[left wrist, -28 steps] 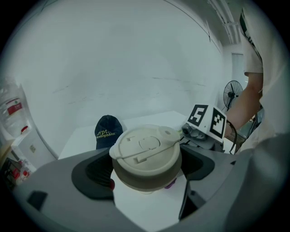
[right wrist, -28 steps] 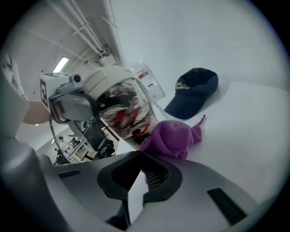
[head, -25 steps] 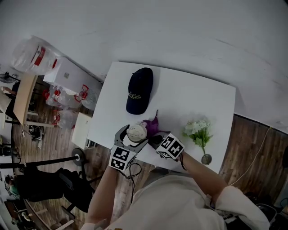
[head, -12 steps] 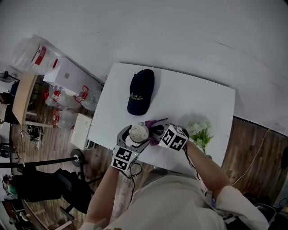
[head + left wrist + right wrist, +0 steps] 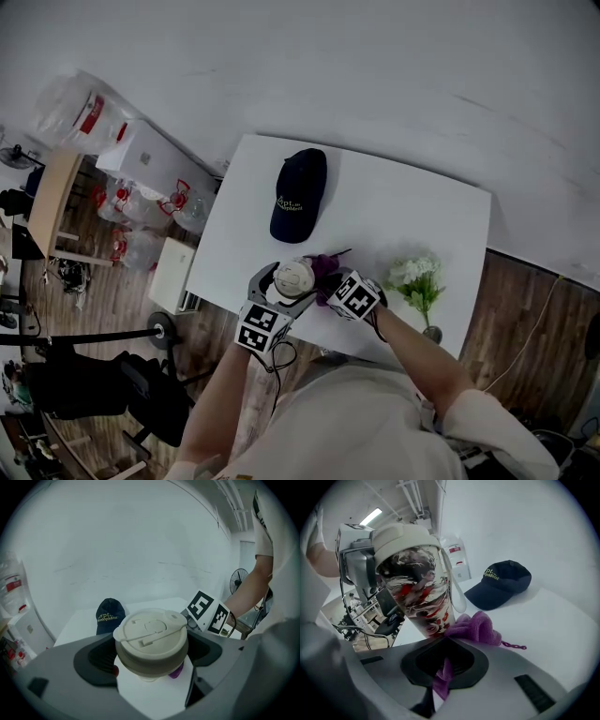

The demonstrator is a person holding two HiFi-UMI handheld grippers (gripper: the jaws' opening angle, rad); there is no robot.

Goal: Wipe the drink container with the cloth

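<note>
From where I stand the wiping looks to be under way rather than finished. The left gripper [image 5: 281, 292] has its two fingers clamped on either side of the marbled red, black and white drink tumbler with the cream lid [image 5: 419, 592], gripping it just under that lid. So the tumbler sits squarely between those fingers, leaning a little in the right gripper view. Whether its base rests on the white table [image 5: 403, 206] I cannot tell. The right gripper [image 5: 445, 663] has its fingers shut on a fold of the purple terry cloth [image 5: 476, 626]. The rest of the cloth is bunched just beyond its fingertips and pressed against the lower side wall of the tumbler. I would judge that the low part of the wall is being rubbed now, and that the upper wall and the lid have yet to be done, though nothing on the surface shows which parts are already clean. Both of the person's forearms reach forward and close together, with the two grippers meeting at the tumbler from opposite sides.
</note>
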